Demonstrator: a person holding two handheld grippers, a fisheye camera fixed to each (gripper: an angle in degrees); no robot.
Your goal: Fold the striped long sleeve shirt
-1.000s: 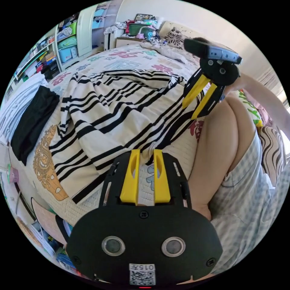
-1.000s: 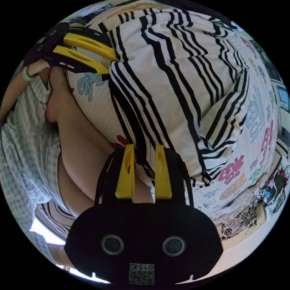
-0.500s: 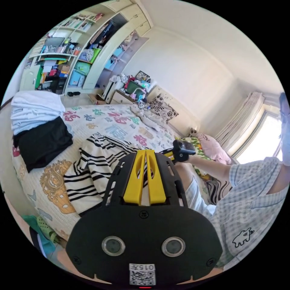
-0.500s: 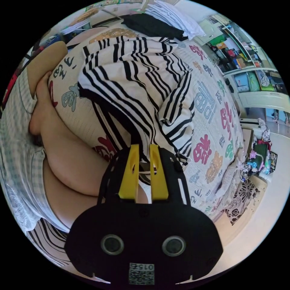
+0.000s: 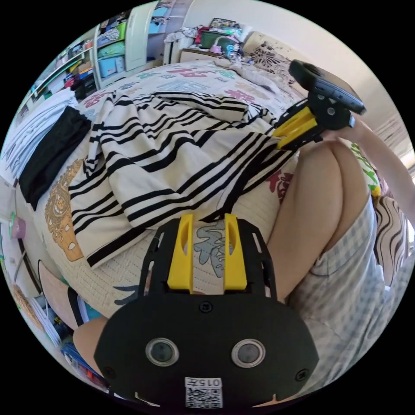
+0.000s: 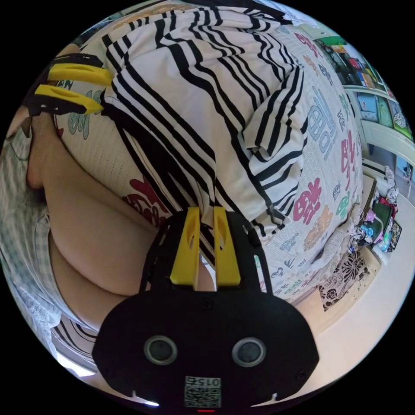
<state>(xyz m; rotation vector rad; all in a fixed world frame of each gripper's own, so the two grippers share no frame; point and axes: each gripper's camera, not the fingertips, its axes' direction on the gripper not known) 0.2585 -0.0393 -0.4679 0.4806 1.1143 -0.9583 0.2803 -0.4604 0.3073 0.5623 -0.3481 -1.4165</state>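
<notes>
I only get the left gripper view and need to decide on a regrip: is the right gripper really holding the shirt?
Observer: Yes. In the right gripper view, the right gripper has its jaws nearly together, with the shirt's striped fabric pinched between them.
Operator: And how does my left gripper look from there?
Observer: The left gripper is open, its tips beside the shirt's edge, with nothing between the jaws.

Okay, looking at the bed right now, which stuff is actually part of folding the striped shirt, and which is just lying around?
Part of the job:
striped long sleeve shirt, spread on the bed
left gripper, jaws open
right gripper, jaws close together at the shirt's edge

Just lying about:
black garment
white folded stack
printed bedspread
shelves
</notes>
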